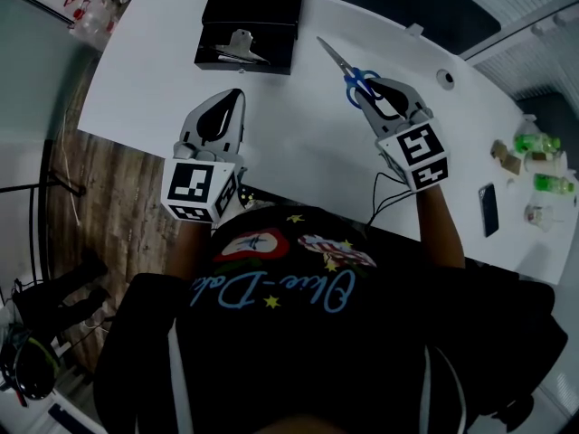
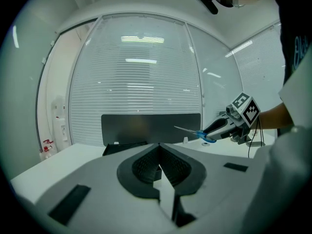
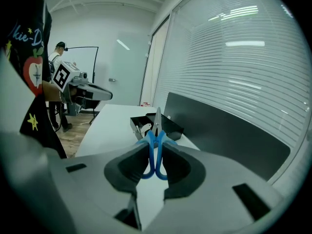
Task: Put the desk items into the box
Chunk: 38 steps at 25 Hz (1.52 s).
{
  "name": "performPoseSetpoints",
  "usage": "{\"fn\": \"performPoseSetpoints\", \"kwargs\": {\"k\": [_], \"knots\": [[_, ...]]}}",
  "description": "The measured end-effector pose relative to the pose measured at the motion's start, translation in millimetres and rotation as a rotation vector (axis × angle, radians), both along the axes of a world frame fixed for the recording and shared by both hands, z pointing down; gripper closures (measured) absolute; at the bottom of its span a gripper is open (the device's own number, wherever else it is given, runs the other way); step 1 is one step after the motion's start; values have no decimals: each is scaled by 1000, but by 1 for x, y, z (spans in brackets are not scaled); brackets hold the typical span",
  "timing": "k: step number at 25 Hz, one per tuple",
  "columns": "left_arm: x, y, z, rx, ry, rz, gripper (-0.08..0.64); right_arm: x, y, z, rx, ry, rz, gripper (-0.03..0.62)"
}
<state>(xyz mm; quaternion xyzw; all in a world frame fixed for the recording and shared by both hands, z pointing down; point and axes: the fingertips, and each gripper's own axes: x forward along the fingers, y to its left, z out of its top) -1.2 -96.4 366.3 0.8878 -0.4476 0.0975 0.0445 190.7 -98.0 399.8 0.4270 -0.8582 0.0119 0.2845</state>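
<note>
Over the white table, both grippers hang in the air on my feed, apart from each other and off the surface. On the right gripper the pads are clamped on the blue handles of the scissors. Its own view shows the two handle loops pinched side by side between the dark pads. The closed metal blades stick out past the fingertips and point toward the far edge of the table, where the box sits.

That box is black and open, with its lid tipped up behind it. It already holds a silvery metal piece, though I can't make out what that is. The scissors are clear of the box, up in the air to its right.

The left gripper has its fingers pressed together with nothing between them. In the left gripper view the two pads meet along a single line. It hovers above the near left part of the table, with the box beyond it.

For writing, I can read very little. The marker cubes carry only black and white square patterns. The person's dark shirt has pale blue script across it, and in the right gripper view I can pick out "kie-D" before the edge cuts it off. The shirt also has small yellow stars and a red apple picture.

Off at the table's right end lie a dark phone and some small green bottles, whose labels are too blurred to read.
</note>
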Motion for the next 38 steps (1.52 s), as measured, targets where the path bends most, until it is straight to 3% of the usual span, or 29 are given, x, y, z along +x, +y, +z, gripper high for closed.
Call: {"fn": "performPoseSetpoints", "kwargs": {"k": [19, 38], "knots": [[-45, -6, -8, 21, 43, -15, 552, -48, -7, -29, 75, 4, 3, 499], [-112, -19, -6, 28, 60, -77, 552, -116, -31, -33, 88, 27, -52, 499]]}}
